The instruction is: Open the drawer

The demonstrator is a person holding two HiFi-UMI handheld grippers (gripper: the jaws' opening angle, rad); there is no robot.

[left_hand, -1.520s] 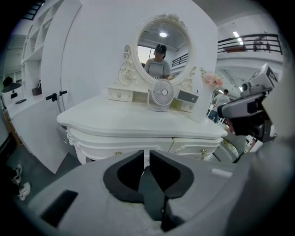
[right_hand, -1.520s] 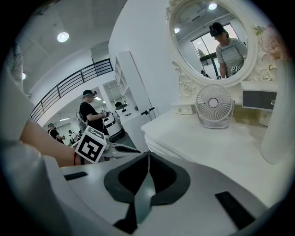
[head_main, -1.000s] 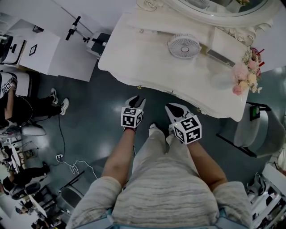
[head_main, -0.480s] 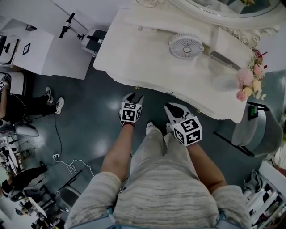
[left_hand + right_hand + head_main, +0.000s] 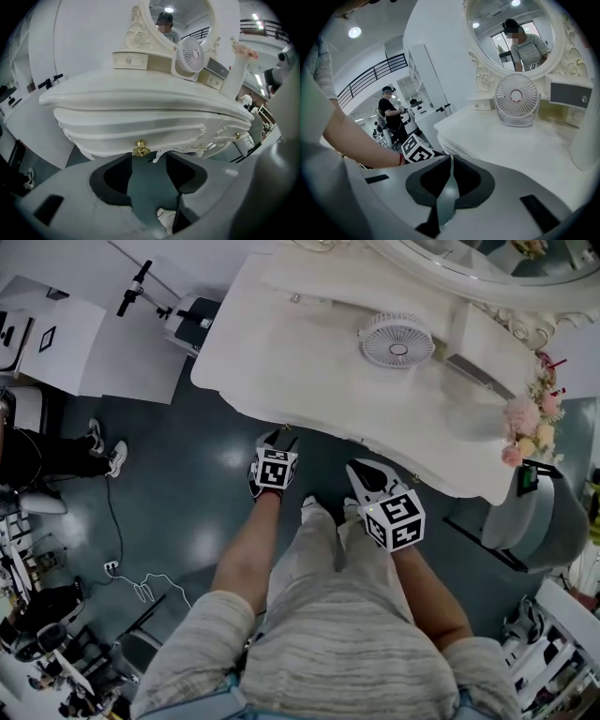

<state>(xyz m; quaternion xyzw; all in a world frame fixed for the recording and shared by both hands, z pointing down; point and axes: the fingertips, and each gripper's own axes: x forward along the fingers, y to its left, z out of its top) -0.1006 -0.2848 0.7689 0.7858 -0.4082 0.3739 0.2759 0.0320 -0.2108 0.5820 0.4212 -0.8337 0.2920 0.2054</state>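
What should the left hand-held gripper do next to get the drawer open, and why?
Probably ease the left hand-held gripper forward and slightly left, so the gold knob sits between its jaws. The jaws have just been opening and hold nothing yet; the knob on the drawer sits just beyond the left jaw's tip.

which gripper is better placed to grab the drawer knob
Left. The left gripper has just been opening its jaws, nothing between them, with the gold knob just ahead on the drawer front. The right gripper is shut and looks over the tabletop.
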